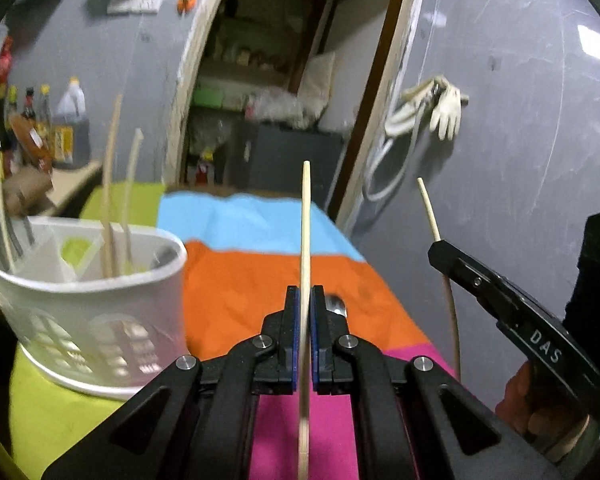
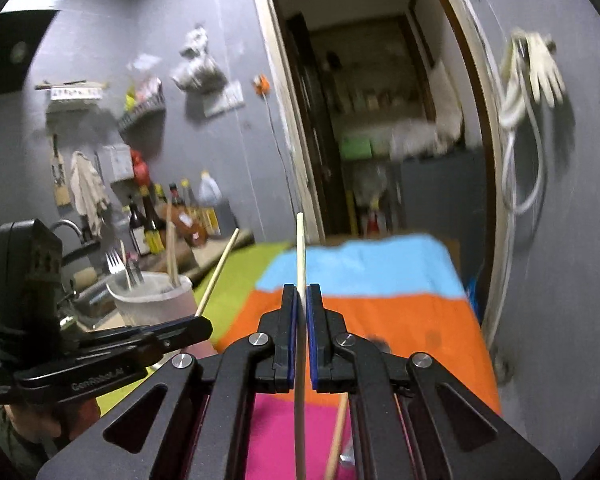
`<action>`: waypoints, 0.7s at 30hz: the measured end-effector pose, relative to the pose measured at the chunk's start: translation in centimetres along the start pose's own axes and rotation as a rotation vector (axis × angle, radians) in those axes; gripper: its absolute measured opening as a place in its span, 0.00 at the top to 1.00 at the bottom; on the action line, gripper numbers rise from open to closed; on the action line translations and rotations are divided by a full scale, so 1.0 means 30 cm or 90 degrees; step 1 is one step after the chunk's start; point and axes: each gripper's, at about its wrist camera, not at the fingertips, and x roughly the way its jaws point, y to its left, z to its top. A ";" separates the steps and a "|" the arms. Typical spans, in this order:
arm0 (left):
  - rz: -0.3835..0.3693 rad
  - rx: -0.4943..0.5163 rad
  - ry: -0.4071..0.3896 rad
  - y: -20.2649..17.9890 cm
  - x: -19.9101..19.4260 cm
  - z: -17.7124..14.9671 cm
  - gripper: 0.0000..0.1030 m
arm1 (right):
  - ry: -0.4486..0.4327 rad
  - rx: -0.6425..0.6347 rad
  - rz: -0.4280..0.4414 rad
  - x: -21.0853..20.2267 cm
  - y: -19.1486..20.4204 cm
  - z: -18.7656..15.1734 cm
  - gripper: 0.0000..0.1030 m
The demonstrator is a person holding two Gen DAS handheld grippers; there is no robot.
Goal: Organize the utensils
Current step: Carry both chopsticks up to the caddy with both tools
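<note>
The white utensil caddy (image 1: 88,300) stands on the lime-green part of the striped cloth (image 1: 260,272), and everything else is best placed from it. The left gripper (image 1: 305,300) hovers just to the caddy's right, above the orange and pink bands, its blue-padded jaws clenched on a pale wooden chopstick (image 1: 306,224) that rises nearly upright through them, tip well above the fingertips and lower end running down between the arms. Farther from the caddy on that same side, near the cloth's right edge, the right gripper (image 2: 300,300) is likewise clamped tight on a second chopstick (image 2: 300,248), also standing close to upright. In the left wrist view this second chopstick pokes out above the black fingers and bends down below them. Inside the caddy, chopsticks (image 1: 110,184) lean in the compartments nearer the grippers, while forks (image 2: 118,266) stand in the section farthest from them. A spoon (image 1: 336,306) lies on the orange band, just behind the left gripper's right finger. One more chopstick (image 2: 336,436) lies on the pink band beneath the right gripper. Behind the caddy, sauce bottles (image 2: 172,216) crowd a counter against the grey wall, and white gloves (image 1: 446,108) hang on that wall beyond the open doorway.
</note>
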 end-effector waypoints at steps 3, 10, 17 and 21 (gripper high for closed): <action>0.023 0.011 -0.040 -0.005 -0.045 0.033 0.97 | -0.039 -0.012 0.010 -0.011 0.037 0.022 0.97; 0.054 0.013 -0.115 0.026 -0.136 0.102 0.97 | -0.100 0.000 0.051 -0.019 0.097 0.089 0.97; 0.095 0.008 -0.193 0.138 -0.227 0.175 0.97 | -0.160 0.010 0.104 0.037 0.182 0.188 0.97; 0.109 -0.015 -0.233 0.249 -0.276 0.223 0.97 | -0.193 0.012 0.128 0.081 0.236 0.236 0.97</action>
